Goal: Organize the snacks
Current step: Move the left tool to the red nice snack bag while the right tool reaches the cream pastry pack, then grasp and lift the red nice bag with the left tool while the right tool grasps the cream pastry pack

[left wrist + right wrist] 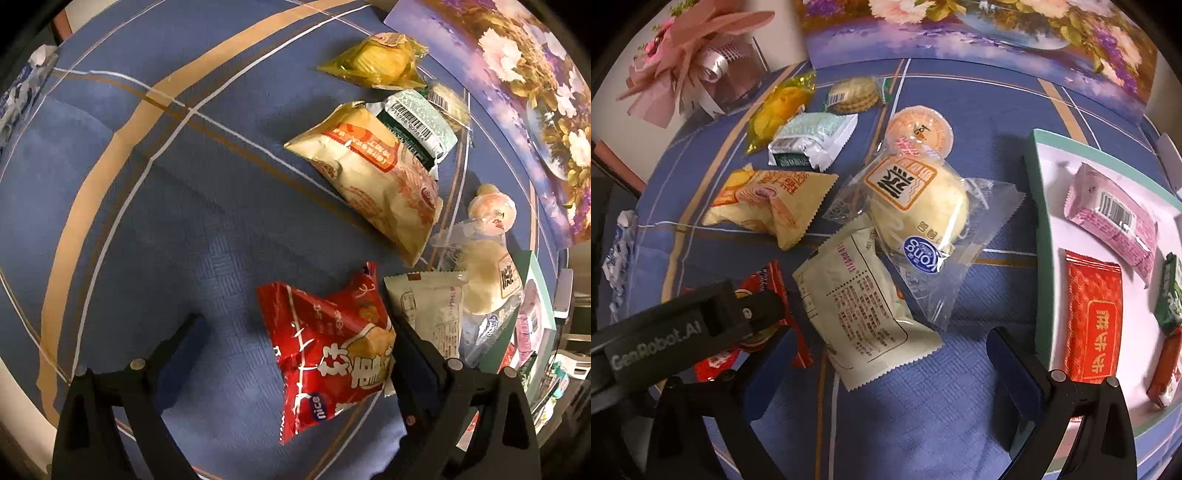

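My left gripper (295, 325) is open, and a red snack packet (332, 354) lies on the blue cloth between its fingers, close against the right one. My right gripper (890, 332) is open too, above a cream packet (864, 306) with printed text. In the right wrist view the left gripper (701, 325) covers most of the red packet (768, 280). A green-rimmed white box (1039, 221) at the right holds a pink packet (1115, 214), a red packet (1091, 321) and a green one (1171, 291).
Loose on the cloth are a clear-wrapped bun (916, 206), a jelly cup (919, 133), a cream-orange bag (764, 206), a green-white packet (812, 140), a yellow packet (779, 107) and a biscuit (853, 94). A flower picture (979, 33) and a pink bouquet (687, 48) stand behind.
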`<control>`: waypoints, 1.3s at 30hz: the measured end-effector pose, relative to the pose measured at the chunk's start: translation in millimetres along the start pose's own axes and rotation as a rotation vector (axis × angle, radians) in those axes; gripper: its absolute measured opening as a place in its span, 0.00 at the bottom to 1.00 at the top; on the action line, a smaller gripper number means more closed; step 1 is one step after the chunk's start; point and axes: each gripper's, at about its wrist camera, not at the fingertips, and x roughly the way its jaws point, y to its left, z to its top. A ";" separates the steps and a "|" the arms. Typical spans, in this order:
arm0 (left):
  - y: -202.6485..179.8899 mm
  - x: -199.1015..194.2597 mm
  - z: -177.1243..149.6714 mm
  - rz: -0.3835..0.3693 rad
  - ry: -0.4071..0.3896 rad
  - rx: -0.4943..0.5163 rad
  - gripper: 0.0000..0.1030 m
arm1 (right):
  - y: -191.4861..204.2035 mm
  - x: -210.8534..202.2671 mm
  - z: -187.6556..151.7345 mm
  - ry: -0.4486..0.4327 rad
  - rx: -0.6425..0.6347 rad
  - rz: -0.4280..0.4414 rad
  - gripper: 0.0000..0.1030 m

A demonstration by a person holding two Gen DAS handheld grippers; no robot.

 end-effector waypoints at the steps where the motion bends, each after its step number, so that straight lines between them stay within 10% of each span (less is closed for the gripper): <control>1: -0.5 0.2 0.6 0.000 -0.002 -0.001 0.95 | 0.4 2.1 0.3 0.003 -0.003 -0.002 1.00; 19: -18.8 13.2 -1.7 0.049 -0.001 0.044 0.94 | 17.5 20.0 -0.2 -0.006 -0.087 -0.039 1.00; 24: -11.6 6.0 -1.9 0.056 -0.009 0.043 0.83 | 25.4 22.2 0.9 -0.011 -0.101 -0.037 0.98; 29: -10.1 -2.4 0.6 0.050 -0.026 0.043 0.49 | 34.7 17.7 2.4 -0.023 -0.126 -0.043 0.77; 39: -8.9 -4.1 4.0 -0.035 -0.012 0.006 0.47 | 50.6 17.0 3.6 -0.010 -0.164 -0.022 0.65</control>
